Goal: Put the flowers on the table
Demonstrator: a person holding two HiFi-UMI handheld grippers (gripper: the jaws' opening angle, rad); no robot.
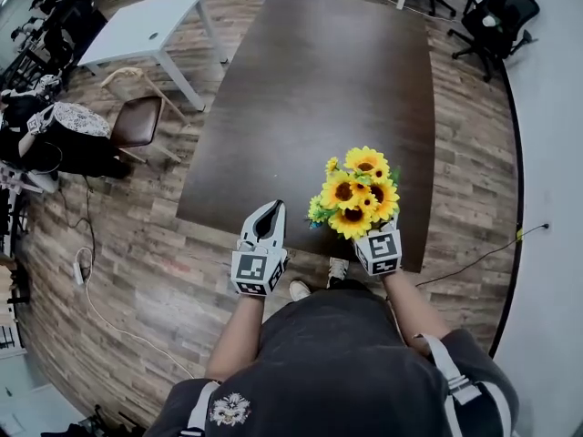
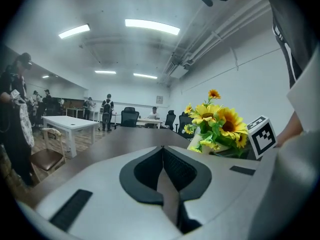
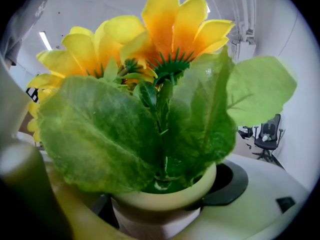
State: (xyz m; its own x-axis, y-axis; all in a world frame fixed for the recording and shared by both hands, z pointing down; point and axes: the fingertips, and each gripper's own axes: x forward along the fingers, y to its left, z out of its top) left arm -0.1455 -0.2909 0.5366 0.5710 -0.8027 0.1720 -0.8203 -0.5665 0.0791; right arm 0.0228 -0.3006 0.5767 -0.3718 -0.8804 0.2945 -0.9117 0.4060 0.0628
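A bunch of yellow sunflowers in a small cream pot is held over the near right end of the dark brown table. My right gripper is shut on the pot, and the green leaves fill the right gripper view. In the left gripper view the flowers show to the right, with the right gripper's marker cube beside them. My left gripper is shut with nothing in it, over the table's near edge, left of the flowers.
A white table and a brown chair stand at the left on the wood floor. Black office chairs stand at the far right. A cable runs across the floor at the right. People stand far off in the left gripper view.
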